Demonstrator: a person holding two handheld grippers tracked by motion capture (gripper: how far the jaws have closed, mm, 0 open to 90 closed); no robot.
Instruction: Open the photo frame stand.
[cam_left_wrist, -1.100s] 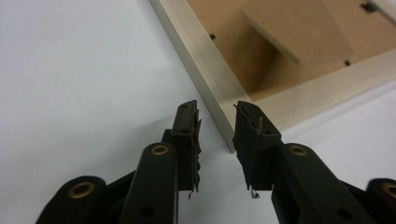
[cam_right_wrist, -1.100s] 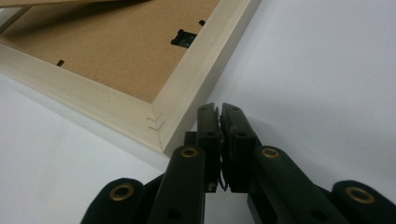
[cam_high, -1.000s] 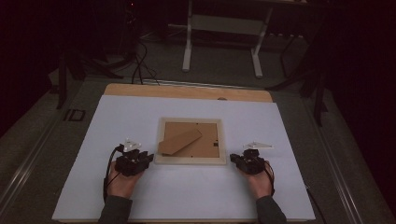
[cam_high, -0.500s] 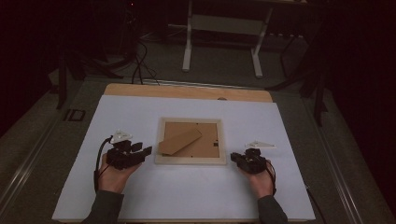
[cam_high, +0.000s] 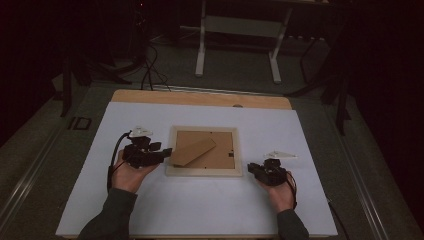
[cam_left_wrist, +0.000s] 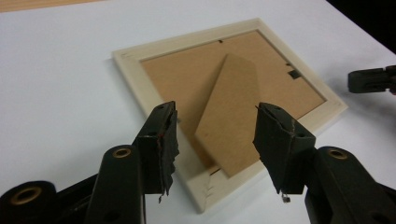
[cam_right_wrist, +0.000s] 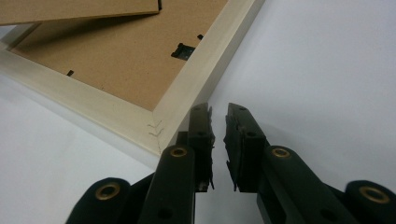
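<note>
A pale wooden picture frame (cam_high: 204, 171) lies face down mid-table, its brown stand (cam_high: 194, 151) lying slantwise on the backboard. My left gripper (cam_high: 167, 150) hovers at the frame's left edge. In the left gripper view its jaws (cam_left_wrist: 215, 112) have just been opening and now stand wide above the frame's corner (cam_left_wrist: 205, 196) and the stand (cam_left_wrist: 233, 107), gripping nothing. My right gripper (cam_high: 251, 169) rests on the sheet by the frame's near right corner. Its jaws (cam_right_wrist: 218, 109) have just been opening to a narrow gap beside the frame's rim (cam_right_wrist: 196, 65), with nothing between them.
A white sheet (cam_high: 200, 210) covers the table, with a wooden strip (cam_high: 200, 97) bare at the far edge. A small black clip (cam_right_wrist: 183, 50) sits on the backboard. Another table's legs (cam_high: 237, 25) and cables (cam_high: 150, 65) lie beyond on the floor.
My left gripper has lifted off the sheet, risen beside the frame's left edge and opened its jaws wider. The right hand has stayed in place.
</note>
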